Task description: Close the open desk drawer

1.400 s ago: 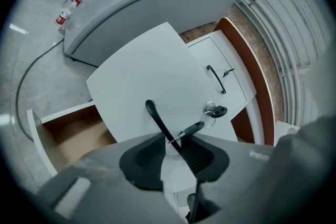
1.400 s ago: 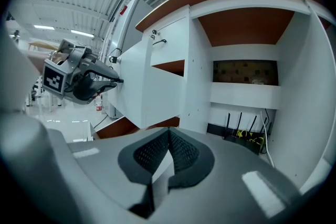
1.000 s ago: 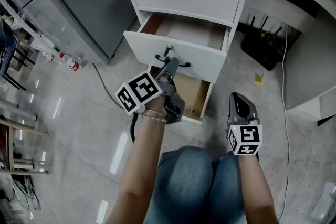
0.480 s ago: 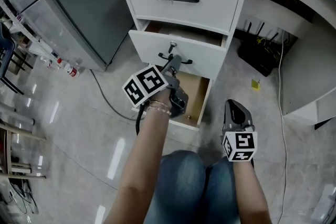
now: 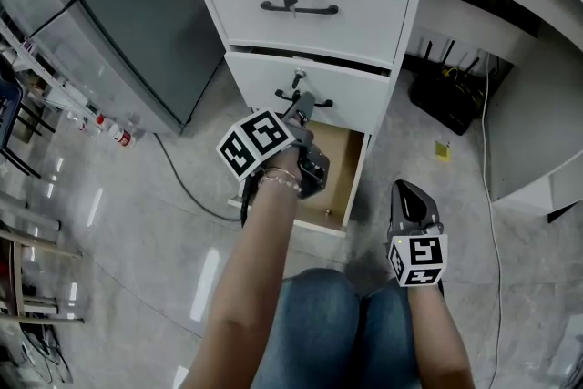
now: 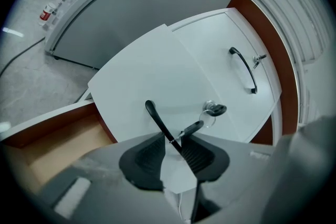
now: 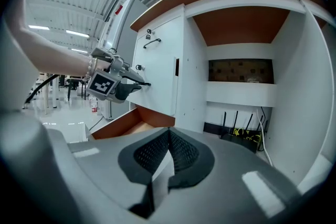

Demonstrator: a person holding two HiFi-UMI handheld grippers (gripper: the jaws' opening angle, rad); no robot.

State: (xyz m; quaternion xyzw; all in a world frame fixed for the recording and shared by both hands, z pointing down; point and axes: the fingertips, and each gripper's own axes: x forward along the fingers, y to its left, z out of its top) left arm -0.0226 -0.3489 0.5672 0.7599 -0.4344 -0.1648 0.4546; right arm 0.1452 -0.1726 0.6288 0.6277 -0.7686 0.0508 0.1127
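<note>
Black handle [image 6: 157, 120] of the middle drawer [image 6: 157, 68] is pinched by the left tongs [image 6: 172, 140]; the right tongs [image 7: 168, 134] are pressed together.

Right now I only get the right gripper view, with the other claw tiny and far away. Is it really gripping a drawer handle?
Observer: Yes. In the left gripper view, the black handle of the middle drawer runs between the pads of the left claw.
Operator: Is that drawer fully in?
Observer: Nearly, I'd say. The head view shows only a thin dark slit above its front.
</note>
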